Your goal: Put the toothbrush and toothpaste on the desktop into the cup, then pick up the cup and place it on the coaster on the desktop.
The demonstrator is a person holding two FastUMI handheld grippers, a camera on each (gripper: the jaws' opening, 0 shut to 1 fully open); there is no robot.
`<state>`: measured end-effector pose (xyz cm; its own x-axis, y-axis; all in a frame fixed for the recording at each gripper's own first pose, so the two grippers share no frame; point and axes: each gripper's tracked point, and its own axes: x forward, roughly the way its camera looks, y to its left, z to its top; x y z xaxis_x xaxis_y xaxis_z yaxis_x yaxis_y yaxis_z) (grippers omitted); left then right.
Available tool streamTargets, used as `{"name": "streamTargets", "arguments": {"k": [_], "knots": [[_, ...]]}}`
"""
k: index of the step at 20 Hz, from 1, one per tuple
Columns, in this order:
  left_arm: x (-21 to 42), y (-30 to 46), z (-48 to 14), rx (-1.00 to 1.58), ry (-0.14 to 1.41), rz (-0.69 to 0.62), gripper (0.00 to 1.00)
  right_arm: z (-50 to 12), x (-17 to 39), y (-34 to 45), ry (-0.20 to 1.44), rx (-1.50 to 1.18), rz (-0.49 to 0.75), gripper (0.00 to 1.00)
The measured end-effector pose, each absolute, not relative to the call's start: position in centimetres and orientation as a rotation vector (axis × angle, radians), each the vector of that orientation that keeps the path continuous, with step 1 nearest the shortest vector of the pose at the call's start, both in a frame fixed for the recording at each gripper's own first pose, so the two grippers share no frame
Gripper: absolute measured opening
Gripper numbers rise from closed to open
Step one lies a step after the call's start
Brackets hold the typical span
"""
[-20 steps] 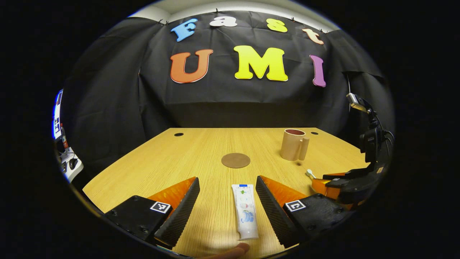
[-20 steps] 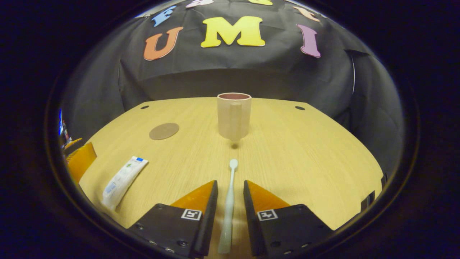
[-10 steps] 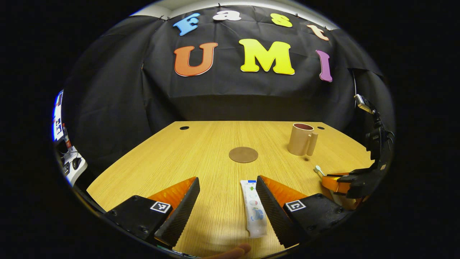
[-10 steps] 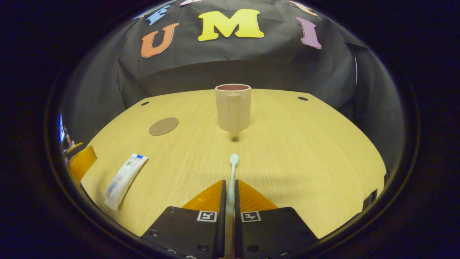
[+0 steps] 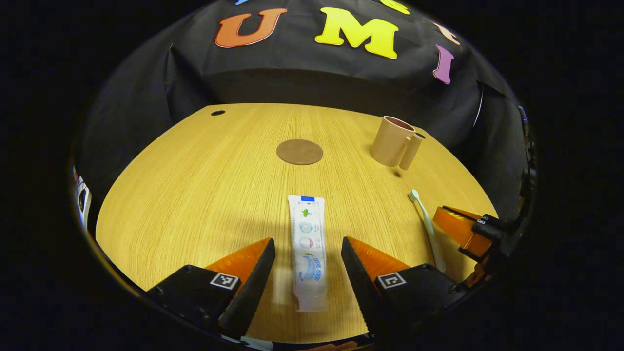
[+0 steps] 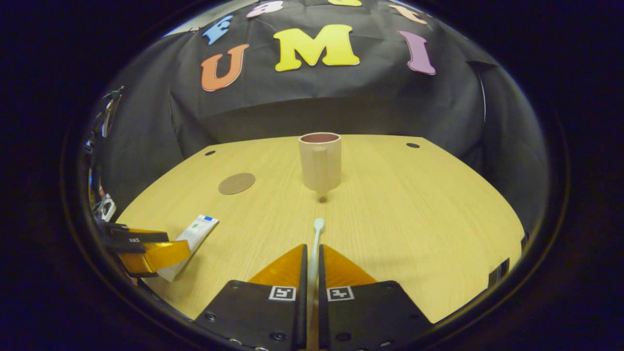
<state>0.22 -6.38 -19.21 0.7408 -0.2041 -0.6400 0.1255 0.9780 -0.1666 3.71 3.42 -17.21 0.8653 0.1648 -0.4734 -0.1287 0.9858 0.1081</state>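
While the right gripper (image 6: 312,253) was clamped on the toothbrush (image 6: 316,235) handle (bristle head pointing at the cup (image 6: 320,161)), the left gripper (image 5: 307,246) stood wide apart, straddling the toothpaste (image 5: 306,246) without touching it. That tube lay flat on the desktop (image 5: 195,190). Farther off, the cup stood upright, well apart from the round coaster (image 5: 299,151) to its left.

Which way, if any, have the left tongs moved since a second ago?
Yes. In the right gripper view, the left tongs have come in from the table's left edge toward the toothpaste and now overlap its near end.
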Motion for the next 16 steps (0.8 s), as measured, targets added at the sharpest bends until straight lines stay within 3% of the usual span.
{"name": "streamTargets", "arguments": {"k": [5, 6, 8, 9, 11, 16], "knots": [[-0.2, -6.7, -20.4, -0.044, 0.778, -0.175, 0.72, -17.5, 3.5, 3.4, 0.492, 0.048, 0.159, 0.07], [-0.2, -6.6, -20.4, -0.024, 0.780, -0.167, 0.74, -18.1, 3.7, 3.5, 0.506, 0.041, 0.159, 0.08], [0.0, -6.3, -20.6, -0.003, 0.779, -0.151, 0.55, -19.3, 4.2, 3.5, 0.536, 0.034, 0.149, 0.07], [0.0, -6.3, -20.5, -0.002, 0.778, -0.148, 0.60, -19.6, 4.3, 3.6, 0.545, 0.037, 0.155, 0.07], [0.1, -6.4, -20.4, -0.012, 0.777, -0.143, 0.51, -19.9, 4.8, 3.4, 0.546, 0.032, 0.139, 0.08], [0.1, -6.4, -20.5, -0.011, 0.769, -0.146, 0.49, -20.0, 5.6, 3.6, 0.559, 0.046, 0.113, 0.08]]}}
